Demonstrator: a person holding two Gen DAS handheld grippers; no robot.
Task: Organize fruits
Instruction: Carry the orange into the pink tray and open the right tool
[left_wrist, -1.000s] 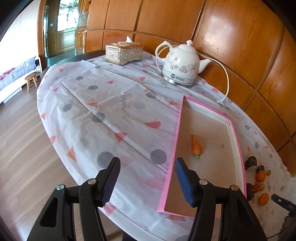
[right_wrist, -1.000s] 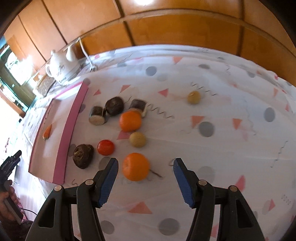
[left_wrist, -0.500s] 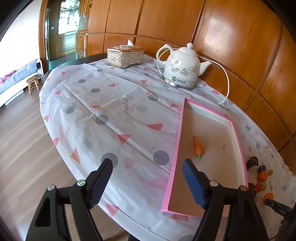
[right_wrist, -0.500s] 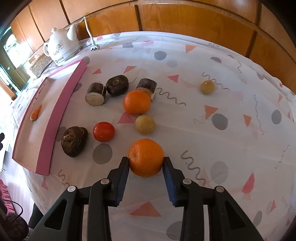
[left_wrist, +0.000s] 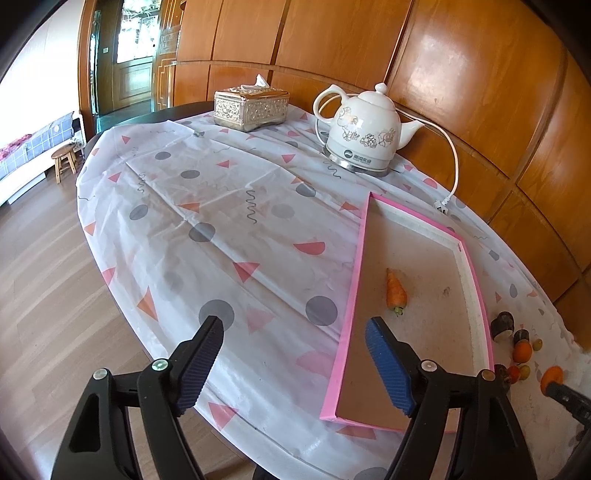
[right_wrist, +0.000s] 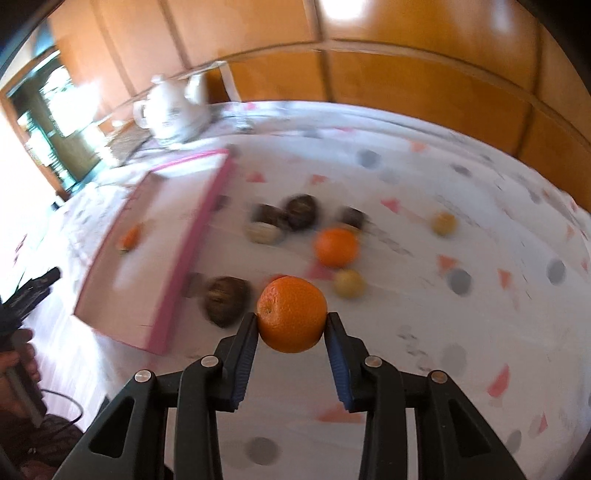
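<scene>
A: Right gripper (right_wrist: 291, 325) clamped on the orange (right_wrist: 291, 314), pads at its widest part, one on each side. Lifted clear of the tablecloth (right_wrist: 424, 314), just beside the pink tray (right_wrist: 192, 236).

B: Handling?

A: Probably firm, moderately heavy, round; liable to roll out if pinched off-centre. Dimpled peel, likely good friction. Safe under moderate squeeze.

B: Looks?

A: Bright orange, glossy, stem dimple facing left pad. Sharp against blurred surroundings.

B: Left gripper (left_wrist: 295, 363)?

A: Spread wide, nothing between the jaws, hovering over the tray's near corner. Small carrot (left_wrist: 396, 291) lying inside.
</scene>
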